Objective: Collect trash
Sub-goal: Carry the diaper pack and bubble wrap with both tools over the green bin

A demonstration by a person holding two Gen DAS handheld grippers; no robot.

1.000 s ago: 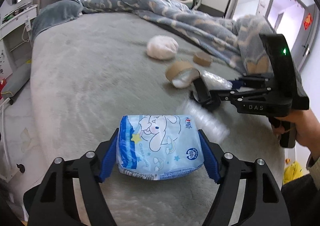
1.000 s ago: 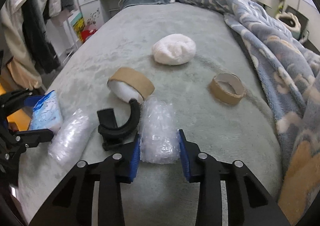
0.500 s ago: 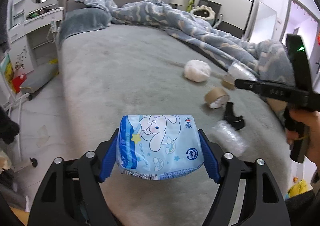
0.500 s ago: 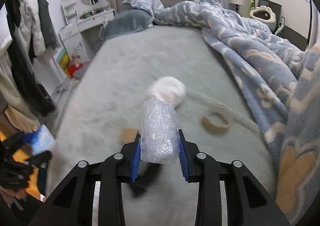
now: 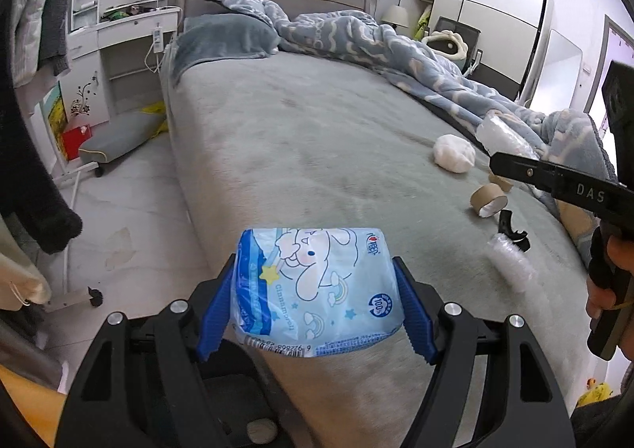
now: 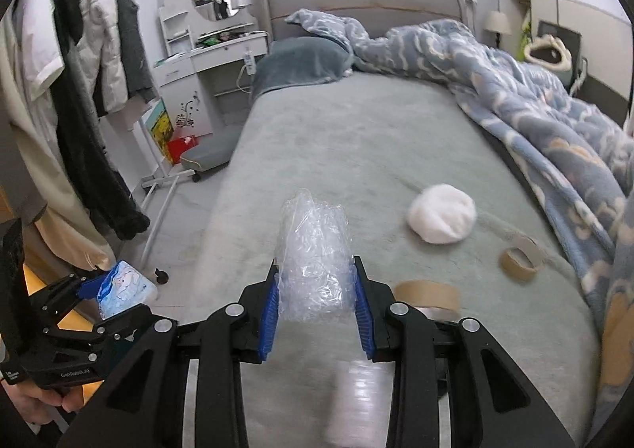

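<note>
The left gripper (image 5: 315, 307) clamps a tissue pack (image 5: 317, 291); the right gripper (image 6: 315, 299) pinches a plastic wrap roll (image 6: 313, 262), hiding tape (image 6: 428, 291) at three o'clock.

Ahead of the jaws we see a bed (image 5: 301, 139) under a grey cover, a rumpled blue blanket (image 6: 527, 91) heaped along its right side. Far beyond the jaws stand a grey pillow (image 6: 301, 61) and headboard (image 6: 356, 2). Left of them, coats (image 6: 75, 63) hang beside a white dressing table (image 6: 210, 52).
</note>
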